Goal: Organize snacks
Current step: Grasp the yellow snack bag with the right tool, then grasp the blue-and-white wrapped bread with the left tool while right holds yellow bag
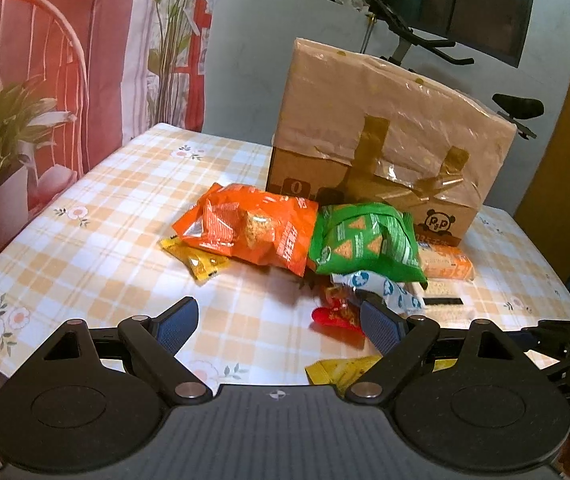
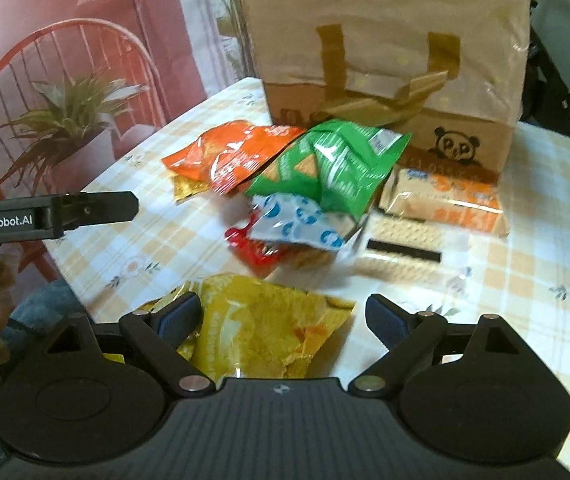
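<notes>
The crinkled yellow foil snack bag (image 2: pixel 269 328) lies flat on the checked tablecloth (image 1: pixel 97 220), directly under and between the right gripper (image 2: pixel 283 314), whose jaws stand spread wide and grip nothing. Its long side runs across the gap. The left gripper (image 1: pixel 279 320), likewise spread and empty, sits farther off, nearer the orange chip bag (image 1: pixel 253 232).

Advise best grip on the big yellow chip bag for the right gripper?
Take the yellow chip bag by its far right corner, coming from above: it lies flat and crinkled between the open right gripper fingers, and that edge lies clear of the pile.
</notes>
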Tool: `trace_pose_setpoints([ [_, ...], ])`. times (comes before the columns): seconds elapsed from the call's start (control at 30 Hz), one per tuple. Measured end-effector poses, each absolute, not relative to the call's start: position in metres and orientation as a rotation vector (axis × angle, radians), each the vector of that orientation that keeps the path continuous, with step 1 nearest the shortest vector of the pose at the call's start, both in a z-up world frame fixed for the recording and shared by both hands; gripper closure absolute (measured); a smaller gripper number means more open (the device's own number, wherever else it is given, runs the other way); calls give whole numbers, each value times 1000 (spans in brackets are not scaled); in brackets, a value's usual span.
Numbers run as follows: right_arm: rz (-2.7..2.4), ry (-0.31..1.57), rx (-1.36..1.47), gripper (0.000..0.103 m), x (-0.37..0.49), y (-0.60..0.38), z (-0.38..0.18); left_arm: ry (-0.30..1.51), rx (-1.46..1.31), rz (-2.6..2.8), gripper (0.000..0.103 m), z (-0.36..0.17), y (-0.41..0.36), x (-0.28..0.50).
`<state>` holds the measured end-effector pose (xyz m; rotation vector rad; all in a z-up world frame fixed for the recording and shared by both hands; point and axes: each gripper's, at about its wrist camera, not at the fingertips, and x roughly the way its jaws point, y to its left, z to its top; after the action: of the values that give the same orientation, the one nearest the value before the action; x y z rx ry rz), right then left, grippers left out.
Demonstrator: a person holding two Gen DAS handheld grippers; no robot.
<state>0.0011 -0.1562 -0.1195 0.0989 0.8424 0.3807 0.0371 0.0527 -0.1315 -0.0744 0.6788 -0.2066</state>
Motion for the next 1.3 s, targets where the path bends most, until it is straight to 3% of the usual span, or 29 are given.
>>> trace_pose_setpoints([
  [0.3,472,877,183,6,10,-152,-136,692,-63,-204,13,-137,51,37],
  [0.4,516,879,243,13,18,-152,-142,697,-58,-198,13,-140,51,38],
  [0.47,544,856,272,27,21,-153,-143,703,-62,-191,13,-141,52,40],
  [0.6,532,810,251,37,17,-154,-137,711,-72,-178,14,-143,55,42],
  [0.93,400,586,232,42,-9,-174,-106,717,-102,-141,15,-145,62,46],
  [1.03,306,521,228,42,-12,-184,-98,722,-101,-157,20,-146,60,47],
  [1.3,120,483,194,43,-12,-203,-88,746,-108,-202,21,-152,52,60],
])
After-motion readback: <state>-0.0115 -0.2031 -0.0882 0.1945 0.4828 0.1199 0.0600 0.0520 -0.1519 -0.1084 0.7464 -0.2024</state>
